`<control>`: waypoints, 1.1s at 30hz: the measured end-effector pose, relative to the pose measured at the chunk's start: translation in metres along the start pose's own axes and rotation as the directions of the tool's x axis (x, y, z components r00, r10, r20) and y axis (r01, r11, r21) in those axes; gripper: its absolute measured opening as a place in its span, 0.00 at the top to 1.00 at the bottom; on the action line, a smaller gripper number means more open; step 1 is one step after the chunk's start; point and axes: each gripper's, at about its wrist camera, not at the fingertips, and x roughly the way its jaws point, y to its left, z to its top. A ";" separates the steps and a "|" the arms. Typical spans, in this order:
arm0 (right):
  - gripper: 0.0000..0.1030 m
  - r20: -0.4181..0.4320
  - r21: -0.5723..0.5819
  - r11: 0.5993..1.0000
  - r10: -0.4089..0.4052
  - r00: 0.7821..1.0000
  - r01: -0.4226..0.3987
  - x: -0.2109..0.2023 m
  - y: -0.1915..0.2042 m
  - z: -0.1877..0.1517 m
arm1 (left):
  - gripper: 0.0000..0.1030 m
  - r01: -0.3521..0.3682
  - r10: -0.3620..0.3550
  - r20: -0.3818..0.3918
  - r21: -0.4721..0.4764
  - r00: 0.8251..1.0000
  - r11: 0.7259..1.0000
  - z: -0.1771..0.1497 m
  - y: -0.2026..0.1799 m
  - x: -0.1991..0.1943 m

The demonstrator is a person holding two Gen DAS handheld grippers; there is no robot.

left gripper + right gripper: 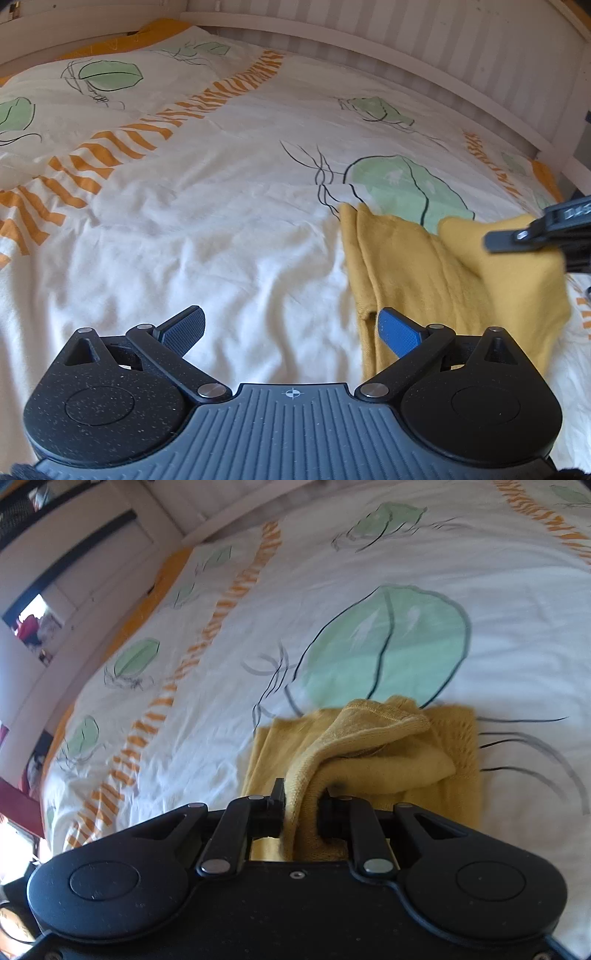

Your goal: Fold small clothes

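Yellow garment [373,746] part lifted off bedsheet [229,236]; near end hidden behind right gripper [301,805]
Right jaws pinch its fold; left gripper [291,328] wide, empty

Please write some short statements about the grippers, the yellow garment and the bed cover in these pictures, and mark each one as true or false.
1. The right gripper has its jaws shut on a fold of the yellow garment. True.
2. The left gripper also holds the garment. False: its jaws are open and empty, and only its right-hand finger is in front of the cloth.
3. The bed cover is white with green leaf shapes and orange stripes. True.
4. The whole garment hangs in the air. False: a part of it lies on the cover, and only the gripped part is lifted.
5. A second piece of clothing lies on the cover. False: only the yellow one is visible.
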 end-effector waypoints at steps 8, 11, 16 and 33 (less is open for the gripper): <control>0.69 -0.054 -0.041 0.997 -0.063 0.997 0.061 0.042 0.034 -0.014 | 0.02 0.002 -0.001 0.013 -0.032 1.000 0.999 0.006 0.010 -0.005; 0.60 -0.042 -0.019 1.000 0.007 0.999 -0.007 0.043 0.038 -0.012 | 0.02 -0.001 0.002 0.016 -0.037 1.000 0.999 0.006 0.013 -0.005; 0.58 0.013 -0.019 0.988 0.153 0.988 -0.152 0.028 0.047 0.000 | 0.02 -0.004 0.005 0.020 -0.037 1.000 0.999 0.007 0.013 -0.005; 0.44 0.120 -0.159 0.980 -0.103 0.987 0.121 -0.014 -0.011 -0.027 | 0.02 0.134 -0.136 0.028 0.067 0.990 0.989 -0.008 -0.024 -0.008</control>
